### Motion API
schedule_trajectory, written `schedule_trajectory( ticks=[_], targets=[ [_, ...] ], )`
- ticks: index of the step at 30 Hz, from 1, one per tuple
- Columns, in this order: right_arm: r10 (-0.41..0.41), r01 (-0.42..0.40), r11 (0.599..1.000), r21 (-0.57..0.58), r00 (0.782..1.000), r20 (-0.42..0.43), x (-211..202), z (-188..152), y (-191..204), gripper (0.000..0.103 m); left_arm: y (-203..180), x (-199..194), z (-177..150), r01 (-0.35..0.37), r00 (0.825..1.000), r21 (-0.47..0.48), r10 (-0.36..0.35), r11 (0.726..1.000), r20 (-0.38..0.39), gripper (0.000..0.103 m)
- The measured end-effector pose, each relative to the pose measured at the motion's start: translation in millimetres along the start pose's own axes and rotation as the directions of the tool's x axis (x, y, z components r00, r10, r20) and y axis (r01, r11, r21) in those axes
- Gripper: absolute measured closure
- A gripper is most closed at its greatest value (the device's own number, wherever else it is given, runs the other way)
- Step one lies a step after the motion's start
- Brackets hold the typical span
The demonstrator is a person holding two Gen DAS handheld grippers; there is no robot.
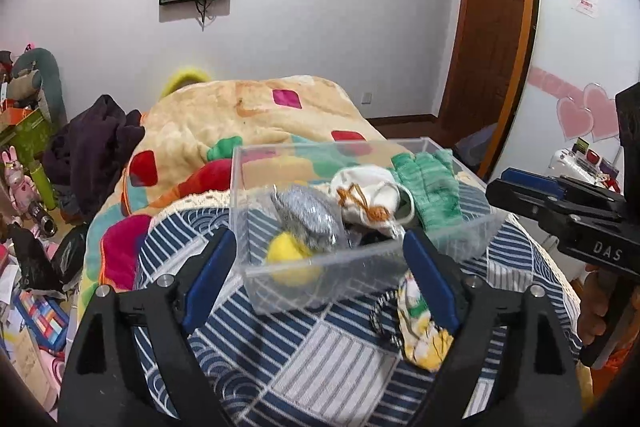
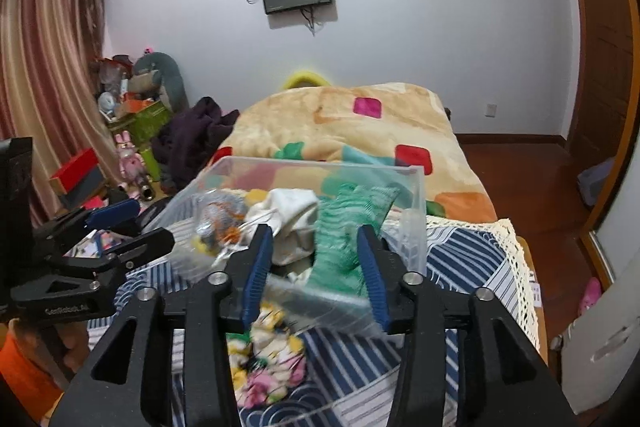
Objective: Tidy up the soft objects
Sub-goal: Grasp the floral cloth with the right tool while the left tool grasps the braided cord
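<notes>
The flowered cloth (image 2: 266, 355) lies on the striped bed cover (image 2: 472, 259), just in front of the clear box (image 2: 416, 211) and directly below the right gripper (image 2: 316, 275), whose jaws are open and empty. Its long axis seems to run away from the box, though blur makes this uncertain. The left gripper (image 1: 320, 279), also open, hovers beside it. Inside the box sit a green glove (image 2: 348, 227), a white sock (image 2: 292, 215) and a yellow ball (image 1: 288, 255).
</notes>
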State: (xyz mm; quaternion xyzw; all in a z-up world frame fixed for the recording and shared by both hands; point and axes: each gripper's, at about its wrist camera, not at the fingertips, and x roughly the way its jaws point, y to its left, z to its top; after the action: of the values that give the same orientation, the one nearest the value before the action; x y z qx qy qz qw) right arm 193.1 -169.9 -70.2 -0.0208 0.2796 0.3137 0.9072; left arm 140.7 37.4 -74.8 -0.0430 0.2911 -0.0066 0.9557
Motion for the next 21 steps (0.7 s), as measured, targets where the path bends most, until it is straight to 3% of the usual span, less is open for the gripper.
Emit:
schedule_trajectory(
  ticks=[7, 12, 16, 18, 21],
  targets=[
    [0.034, -0.035, 0.999, -0.016, 0.998, -0.049, 3.8, -21.7, 8.6, 0.061, -5.6, 0.2, -29.2, 0.048, 0.997, 0.019, -0.047, 0.999, -0.06, 0.018],
    [0.062, -0.065, 0.998, -0.023, 0.99, -0.123, 17.2, -41.1, 14.2, 0.061, -10.7, 12.9, -43.8, 0.098, 0.988, 0.021, -0.095, 0.995, -0.123, 0.034],
    [0.056, -0.061, 0.998, -0.026, 0.983, -0.176, 33.4, -48.1, 16.2, 0.061, -17.7, 30.3, -46.5, 0.148, 0.971, 0.025, -0.141, 0.989, -0.194, 0.045],
    [0.061, -0.065, 0.998, -0.016, 0.98, -0.192, 40.2, -50.1, 15.4, 0.061, -21.8, 36.0, -44.8, 0.177, 0.96, 0.022, -0.168, 0.984, -0.222, 0.056],
    [0.086, -0.09, 0.996, -0.01, 0.973, -0.213, 43.7, -51.3, 15.9, 0.061, -24.0, 42.2, -42.4, 0.191, 0.952, 0.017, -0.181, 0.981, -0.247, 0.062]
  ],
)
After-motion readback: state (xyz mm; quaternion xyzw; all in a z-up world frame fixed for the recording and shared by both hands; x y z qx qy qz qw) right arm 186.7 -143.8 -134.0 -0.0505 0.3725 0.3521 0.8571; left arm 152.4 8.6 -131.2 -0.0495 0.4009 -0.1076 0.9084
